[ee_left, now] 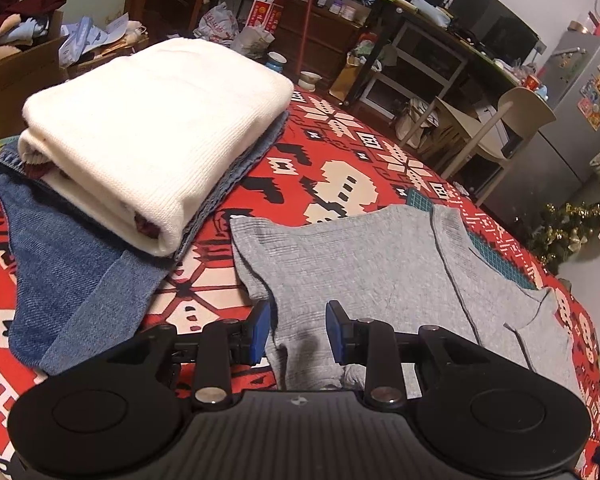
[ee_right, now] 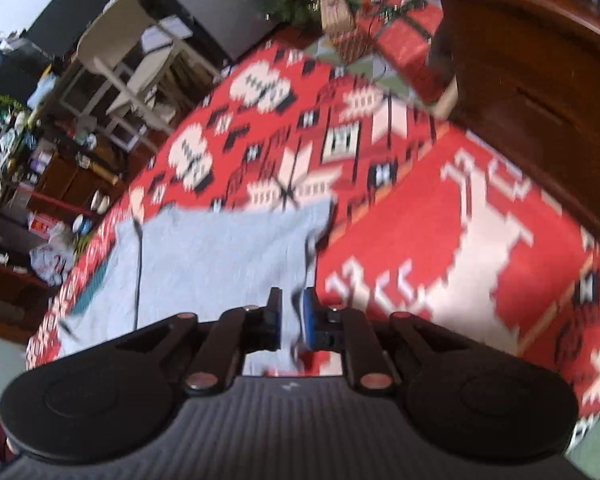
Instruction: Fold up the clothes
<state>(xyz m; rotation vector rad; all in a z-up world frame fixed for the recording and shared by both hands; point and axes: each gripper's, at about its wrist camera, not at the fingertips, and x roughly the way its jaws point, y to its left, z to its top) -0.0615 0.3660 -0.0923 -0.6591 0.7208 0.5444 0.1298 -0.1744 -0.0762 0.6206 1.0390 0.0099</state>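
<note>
No writing can be read anywhere: the red cartons [ee_left: 265, 13] far off by the dark shelving bear print too small to make out, and the stickers on the grey fridge [ee_left: 580, 92] are only coloured patches. A grey shirt [ee_left: 380, 276] lies flat on a counter covered with a red, white and black patterned cloth [ee_left: 340, 152]. The left gripper [ee_left: 298, 330] hangs over the shirt's near edge with its blue-padded jaws standing apart, grey cloth showing in the gap between them without either pad pressing on it. To the left of the shirt and apart from it sits a folded stack, a cream knit [ee_left: 148, 120] on top of blue denim [ee_left: 72, 280] that spreads out beneath it. From the right side, the right gripper [ee_right: 292, 316] is at the shirt's [ee_right: 220, 252] edge, its jaws a narrow gap apart, and a thin fold of the grey hem hangs between them; that view is badly blurred, so whether a pad touches the fabric cannot be told. The shirt's nearest part is hidden under both gripper bodies.
</note>
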